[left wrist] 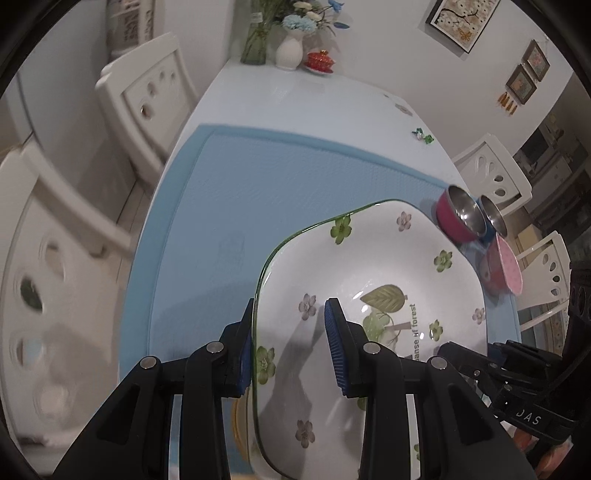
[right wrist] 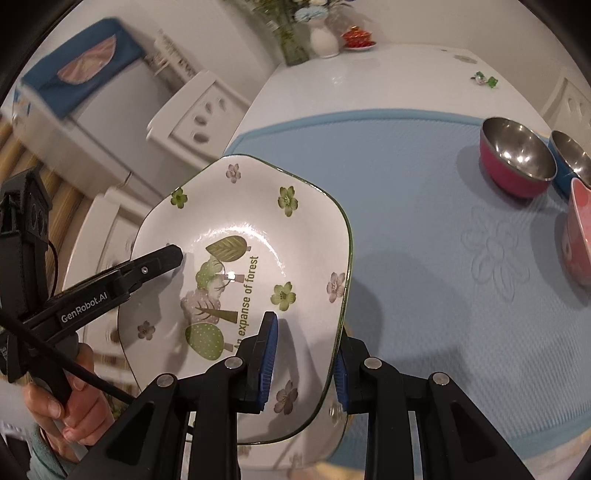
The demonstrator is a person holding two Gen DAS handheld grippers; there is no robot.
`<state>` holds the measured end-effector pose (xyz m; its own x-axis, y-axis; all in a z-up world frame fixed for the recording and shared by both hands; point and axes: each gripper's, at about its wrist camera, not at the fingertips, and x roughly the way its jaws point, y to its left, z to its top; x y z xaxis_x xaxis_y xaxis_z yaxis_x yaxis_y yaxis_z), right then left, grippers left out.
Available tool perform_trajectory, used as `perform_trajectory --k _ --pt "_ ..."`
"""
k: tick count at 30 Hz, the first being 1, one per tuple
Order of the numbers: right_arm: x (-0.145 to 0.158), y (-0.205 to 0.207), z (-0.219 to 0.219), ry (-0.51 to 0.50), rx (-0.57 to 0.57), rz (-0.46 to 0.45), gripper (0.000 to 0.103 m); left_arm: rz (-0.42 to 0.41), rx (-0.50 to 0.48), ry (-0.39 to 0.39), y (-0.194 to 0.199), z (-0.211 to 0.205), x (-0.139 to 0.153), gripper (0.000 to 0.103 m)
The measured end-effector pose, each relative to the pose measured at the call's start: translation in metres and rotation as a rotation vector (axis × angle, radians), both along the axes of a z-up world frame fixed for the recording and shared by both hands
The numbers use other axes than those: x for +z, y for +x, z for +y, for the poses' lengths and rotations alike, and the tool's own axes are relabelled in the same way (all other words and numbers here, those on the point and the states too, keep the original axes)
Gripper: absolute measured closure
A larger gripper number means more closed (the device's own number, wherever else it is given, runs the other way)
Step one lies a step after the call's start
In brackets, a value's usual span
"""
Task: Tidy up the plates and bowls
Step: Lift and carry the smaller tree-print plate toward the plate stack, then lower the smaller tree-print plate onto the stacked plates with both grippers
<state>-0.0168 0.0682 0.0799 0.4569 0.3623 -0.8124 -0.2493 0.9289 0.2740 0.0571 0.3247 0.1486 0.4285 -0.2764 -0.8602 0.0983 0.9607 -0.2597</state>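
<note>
Both claws, left claw (left wrist: 290, 347) and right claw (right wrist: 304, 360), are clamped on opposite rims of 1 flowered plate (right wrist: 243, 258), held above the blue mat (right wrist: 424, 229) on the desk (right wrist: 369, 74).

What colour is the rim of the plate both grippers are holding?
Dark green, a thin line edging the white flowered plate; clearest in the right wrist view.

A pale tabletop (right wrist: 388, 74) carries a blue mat (right wrist: 424, 229) with a stitched flower outline. At its far end stand a white vase (left wrist: 289, 51) of blue and white flowers, a glass vase (left wrist: 255, 44) of green stems and a red lidded dish (left wrist: 320, 61). White chairs (left wrist: 147, 99) flank the tabletop; framed pictures (left wrist: 461, 22) hang on the wall.
</note>
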Motion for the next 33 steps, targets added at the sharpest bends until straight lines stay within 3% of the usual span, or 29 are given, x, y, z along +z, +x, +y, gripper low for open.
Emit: perform_trajectory --k 6,11,21,33 --pt "-0.016 -0.025 0.007 -0.039 0.05 0.036 0.077 0.027 0.016 -0.032 -0.033 0.009 -0.011 0.073" --pt "-0.031 -0.038 0.012 -0.069 0.074 0.071 0.077 0.037 -0.002 0.003 -0.049 0.007 -0.021 0.073" --pt "-0.05 -0.042 0.01 -0.103 0.068 0.13 0.077 0.132 0.003 -0.041 -0.065 0.002 -0.053 0.072" --pt "-0.056 -0.038 0.012 -0.145 0.042 0.158 0.077 0.139 -0.001 -0.019 -0.061 -0.008 -0.066 0.07"
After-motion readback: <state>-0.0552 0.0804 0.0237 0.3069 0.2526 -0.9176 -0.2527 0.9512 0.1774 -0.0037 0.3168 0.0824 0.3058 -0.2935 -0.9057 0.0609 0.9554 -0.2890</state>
